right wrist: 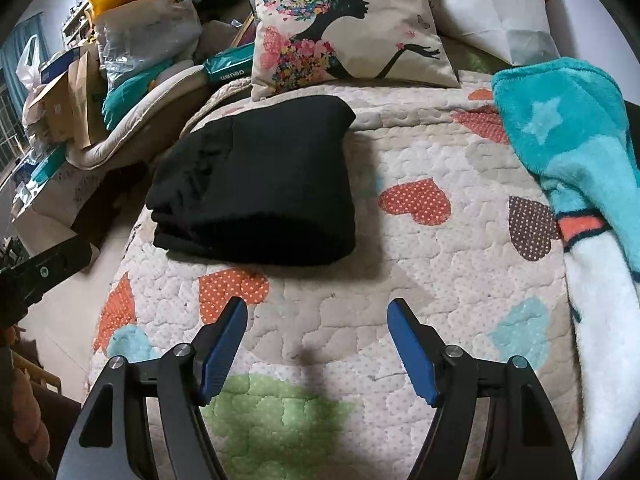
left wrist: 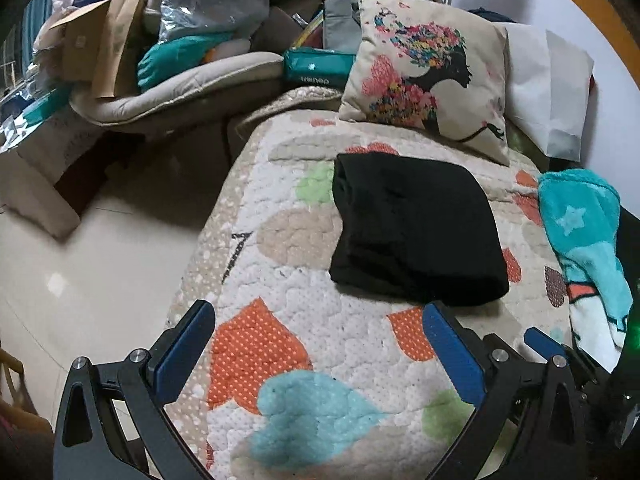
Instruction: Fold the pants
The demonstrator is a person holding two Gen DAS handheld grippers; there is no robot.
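- Already the black pants (left wrist: 416,228) lay folded into a thick, stacked rectangle on the heart-patterned quilt (left wrist: 280,280), near its left edge, their rounded fold facing me.
- My left gripper (left wrist: 318,324) hovered above the quilt, short of the pants, its blue-padded jaws spread wide with nothing between them.
- My right gripper (right wrist: 318,320) hung over the quilt too, jaws apart and empty, the pants (right wrist: 256,184) ahead and a little to the left, not touching either finger.
- From the left wrist view I could see part of my right gripper's black frame just beside the left one, at the lower right.
- Beyond the pants a cushion (right wrist: 344,24) printed with a flower-haired woman in profile leaned at the head of the quilt, just beside the pants' far edge.
- Off to the right a teal fleece blanket (right wrist: 568,136) with a pale star lay bunched on the quilt, well apart from the pants.
- Left of the quilt, boxes and bags were heaped on a padded beige seat (left wrist: 172,92).
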